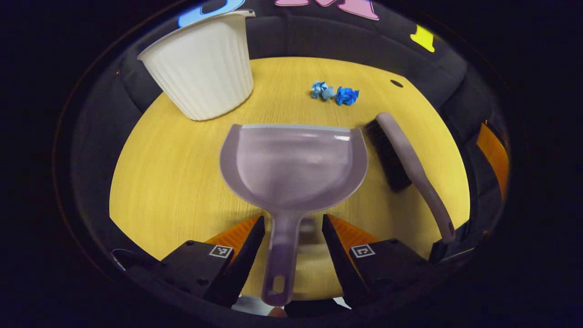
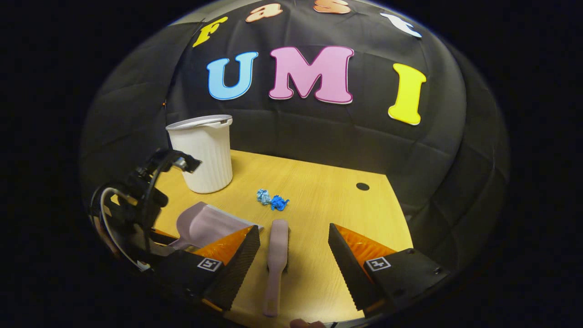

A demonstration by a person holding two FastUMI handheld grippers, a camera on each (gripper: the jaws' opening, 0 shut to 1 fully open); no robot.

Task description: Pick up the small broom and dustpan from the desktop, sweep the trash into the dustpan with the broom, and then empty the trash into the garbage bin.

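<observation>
A lilac dustpan point(image 1: 291, 168) lies flat on the yellow wooden desktop point(image 1: 173, 182). Its handle point(image 1: 280, 259) runs back between the fingers of my left gripper point(image 1: 293, 228), which is open with a gap on both sides of the handle. The small broom point(image 1: 401, 159) lies to the right of the pan, black bristles toward it. In the right gripper view, the broom point(image 2: 278, 255) lies lengthwise below my right gripper point(image 2: 294, 232), which is open above it. Two crumpled blue paper balls point(image 2: 272, 200) sit beyond the broom. The dustpan point(image 2: 205, 223) shows at left, behind my finger.
A white ribbed garbage bin point(image 1: 200, 64) stands at the back left of the desk, also seen as the bin point(image 2: 202, 152) in the right gripper view. A small dark hole point(image 2: 362, 186) marks the desk's far right. Black cloth walls close in the desk's far sides.
</observation>
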